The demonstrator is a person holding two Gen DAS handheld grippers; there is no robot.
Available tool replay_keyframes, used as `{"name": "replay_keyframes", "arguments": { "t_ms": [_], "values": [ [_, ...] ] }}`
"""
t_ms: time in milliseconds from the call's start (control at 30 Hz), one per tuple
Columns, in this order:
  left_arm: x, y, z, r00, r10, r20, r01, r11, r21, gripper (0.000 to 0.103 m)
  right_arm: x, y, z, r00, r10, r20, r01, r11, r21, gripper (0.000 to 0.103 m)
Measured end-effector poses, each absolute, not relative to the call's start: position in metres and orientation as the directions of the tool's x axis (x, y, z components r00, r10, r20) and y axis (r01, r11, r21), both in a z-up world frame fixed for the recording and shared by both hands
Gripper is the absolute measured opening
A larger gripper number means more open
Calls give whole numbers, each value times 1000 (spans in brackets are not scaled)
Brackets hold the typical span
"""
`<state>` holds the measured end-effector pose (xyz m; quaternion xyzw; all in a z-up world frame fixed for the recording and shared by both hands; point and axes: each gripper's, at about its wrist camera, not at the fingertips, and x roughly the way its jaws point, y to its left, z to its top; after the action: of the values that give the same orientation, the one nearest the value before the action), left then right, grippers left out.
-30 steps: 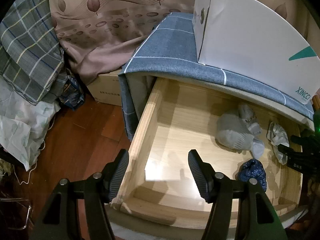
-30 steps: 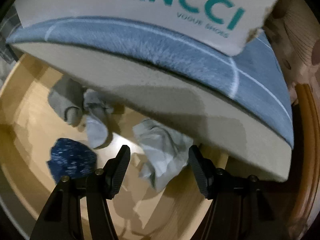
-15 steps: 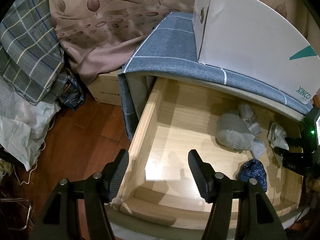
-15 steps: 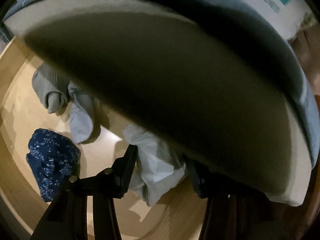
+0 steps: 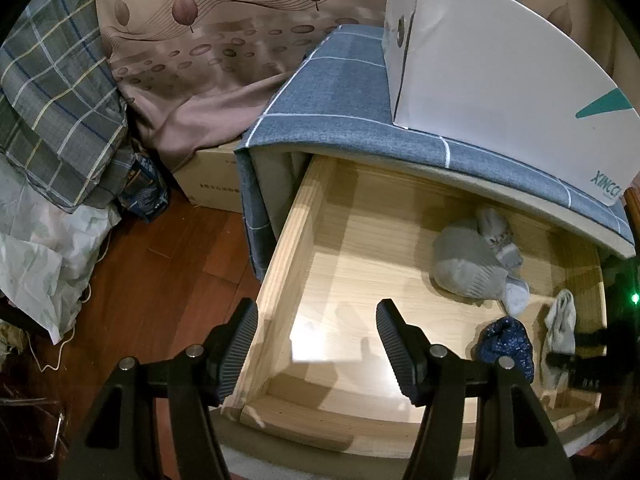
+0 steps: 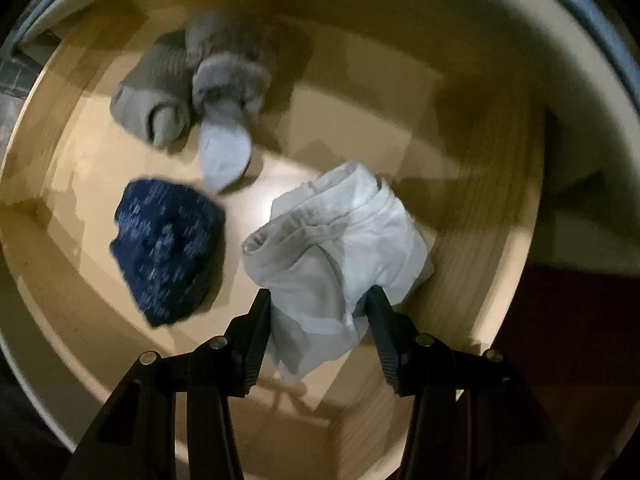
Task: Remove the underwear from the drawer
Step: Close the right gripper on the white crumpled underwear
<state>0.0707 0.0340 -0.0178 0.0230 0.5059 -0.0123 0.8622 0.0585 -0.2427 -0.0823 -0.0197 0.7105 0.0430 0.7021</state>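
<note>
Wooden drawer (image 5: 280,264) pulled out under grey checked cover (image 5: 340,92), white shoebox (image 5: 500,68) on top. Pale underwear (image 6: 340,240) bunched near drawer's right wall, between spread fingers of right claw (image 6: 318,312), not pinched. Navy bundle (image 6: 168,248) just beside. Left claw (image 5: 316,340) open, empty, over drawer's front left corner.

On the white shoe box (image 5: 500,76), teal letters near its lower right corner read "XINCCI", below a teal triangle. The brown carton (image 5: 212,178) left of the box carries a printed line too small to read.
</note>
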Motion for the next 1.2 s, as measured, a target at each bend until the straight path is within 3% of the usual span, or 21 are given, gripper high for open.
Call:
{"name": "replay_keyframes", "arguments": {
  "t_ms": [300,600,667,733,767,1067,1200],
  "values": [
    [69,29,-19,489,7,-872,60,997,41,63,28,-223,-89,-110,43,-993,-40,998,47,46],
    [69,30,-19,490,7,-872,63,997,44,63,13,-233,-79,-34,86,-996,55,995,84,46],
    [69,28,-20,490,8,-872,64,997,45,63,17,-246,-67,-11,89,-996,65,994,88,52],
    [69,28,-20,489,8,-872,63,997,44,63,40,-251,-56,18,87,-996,77,993,88,68],
    [69,28,-20,489,8,-872,64,997,45,63,46,-252,-53,29,78,-997,78,994,80,70],
    [70,23,-22,483,8,-875,74,996,50,63,70,-253,-71,-14,34,-999,54,998,33,70],
    [69,16,-24,478,12,-878,95,993,66,63,68,-245,-81,-54,13,-998,15,1000,12,63]
  ]
}}
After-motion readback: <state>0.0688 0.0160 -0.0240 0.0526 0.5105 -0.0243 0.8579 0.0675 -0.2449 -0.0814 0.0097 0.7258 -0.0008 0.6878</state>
